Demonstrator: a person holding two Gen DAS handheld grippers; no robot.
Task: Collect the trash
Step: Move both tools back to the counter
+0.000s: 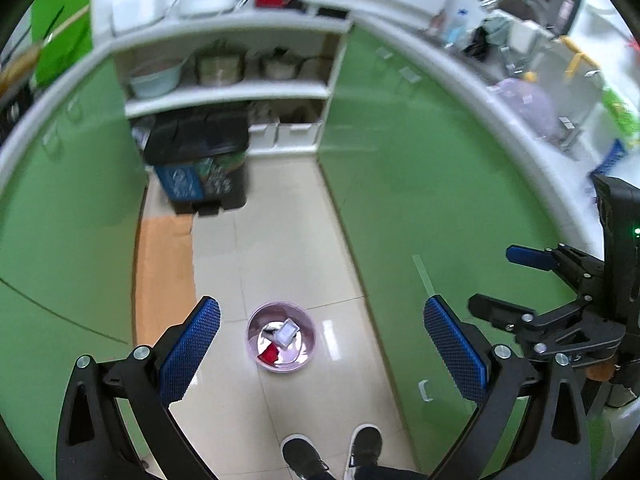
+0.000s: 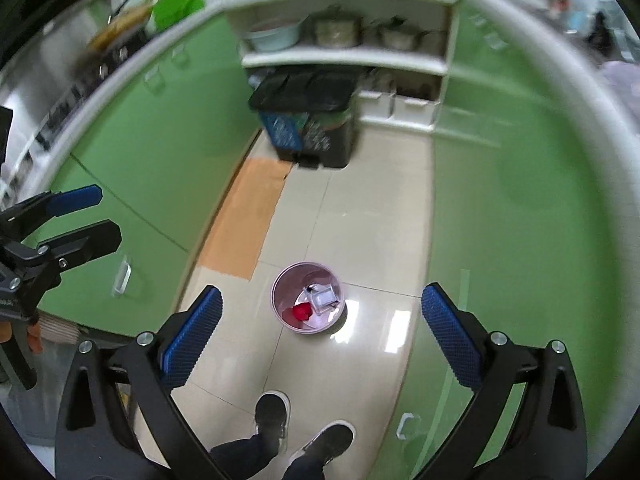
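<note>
A small pink bin (image 1: 281, 365) (image 2: 282, 292) stands on the tiled floor far below both grippers. Inside it lie a red scrap (image 1: 269, 355) (image 2: 301, 312) and a clear-white wrapper (image 1: 288, 334) (image 2: 325, 299). My left gripper (image 1: 320, 344) hangs high above the bin, open, with nothing between its blue pads. My right gripper (image 2: 322, 332) is likewise open and empty, high over the bin. The right gripper (image 1: 516, 280) shows at the right edge of the left wrist view, and the left gripper (image 2: 90, 216) at the left edge of the right wrist view.
Green cabinets line both sides of the narrow floor. A black pedal bin (image 1: 200, 160) (image 2: 308, 120) stands at the far end under white shelves with pots. An orange mat (image 1: 164, 272) (image 2: 244, 220) lies by the left cabinets. A person's shoes (image 1: 332, 452) (image 2: 300, 424) stand near the pink bin.
</note>
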